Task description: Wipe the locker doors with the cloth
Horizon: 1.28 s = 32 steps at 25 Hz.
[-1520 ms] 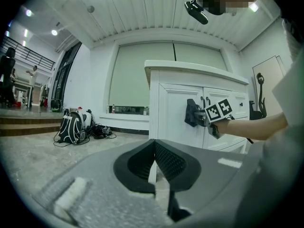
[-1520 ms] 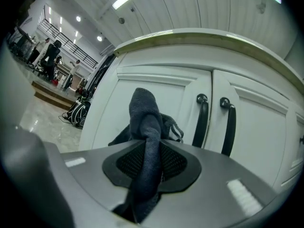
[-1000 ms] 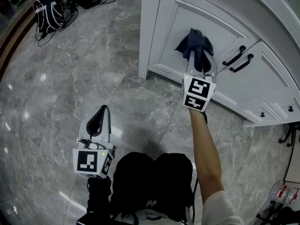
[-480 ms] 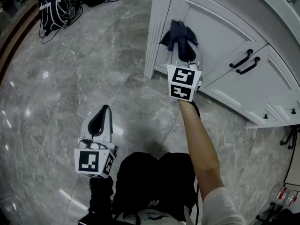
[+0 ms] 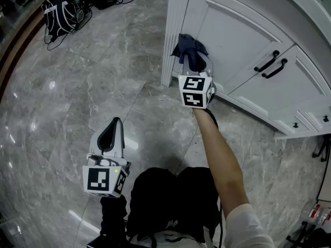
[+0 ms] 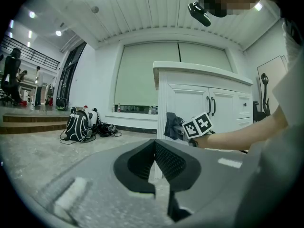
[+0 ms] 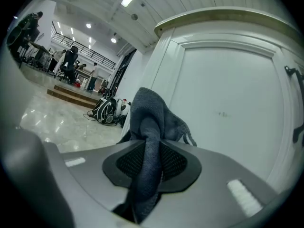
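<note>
A dark blue-grey cloth is pinched in my right gripper and pressed against the left white locker door, near its left edge. In the right gripper view the cloth bunches between the shut jaws, with the door panel just behind it. My left gripper hangs low over the marble floor, jaws shut with nothing between them; its own view shows the closed pads and the cloth far off at the cabinet.
The neighbouring door has two black handles, with small knobs on drawers further right. A black backpack and cables lie on the floor at far left. The white corner post stands beside the cloth. The person's dark trousers fill the bottom.
My right gripper has carried the cloth leftward across the door, from near its middle to its left edge. The left gripper has stayed put.
</note>
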Available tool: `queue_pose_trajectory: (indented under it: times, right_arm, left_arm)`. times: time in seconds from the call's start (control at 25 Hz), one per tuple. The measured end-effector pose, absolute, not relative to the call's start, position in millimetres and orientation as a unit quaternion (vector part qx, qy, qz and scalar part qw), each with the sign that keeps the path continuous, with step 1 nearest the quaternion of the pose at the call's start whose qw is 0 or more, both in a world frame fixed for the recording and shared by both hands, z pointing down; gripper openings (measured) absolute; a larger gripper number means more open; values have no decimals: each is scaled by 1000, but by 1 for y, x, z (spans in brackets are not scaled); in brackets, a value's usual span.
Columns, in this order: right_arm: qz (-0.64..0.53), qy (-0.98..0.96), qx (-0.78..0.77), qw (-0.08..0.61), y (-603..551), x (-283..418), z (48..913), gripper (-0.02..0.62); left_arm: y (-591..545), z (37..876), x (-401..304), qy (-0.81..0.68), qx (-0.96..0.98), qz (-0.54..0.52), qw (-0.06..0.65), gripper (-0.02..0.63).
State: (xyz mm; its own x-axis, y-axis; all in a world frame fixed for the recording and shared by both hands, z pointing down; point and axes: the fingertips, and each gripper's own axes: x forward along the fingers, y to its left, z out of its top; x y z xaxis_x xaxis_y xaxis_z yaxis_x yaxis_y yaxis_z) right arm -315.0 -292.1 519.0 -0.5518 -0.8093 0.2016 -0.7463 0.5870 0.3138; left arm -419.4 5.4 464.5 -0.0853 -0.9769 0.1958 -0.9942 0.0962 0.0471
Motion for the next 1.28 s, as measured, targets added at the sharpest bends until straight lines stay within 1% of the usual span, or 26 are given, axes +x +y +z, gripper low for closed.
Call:
queue_pose_trajectory:
  times: [0.28, 0.52, 0.92, 1.12, 1.28]
  right_arm:
    - [-109, -867, 455, 173, -294, -285, 520, 83]
    - [-119, -853, 478, 174, -297, -238, 510, 83]
    - [-122, -828, 512, 195, -300, -162, 517, 83]
    - [-126, -823, 519, 192, -302, -153, 523, 83]
    - [-121, -820, 518, 209, -301, -154, 543, 84]
  left_arm:
    - [9, 461, -419, -738, 667, 52, 84, 2]
    - [5, 454, -418, -739, 668, 51, 77, 2]
    - [5, 453, -395, -728, 679, 54, 76, 2]
    - [5, 452, -389, -727, 681, 55, 73, 2]
    - [7, 454, -389, -727, 680, 55, 79, 2]
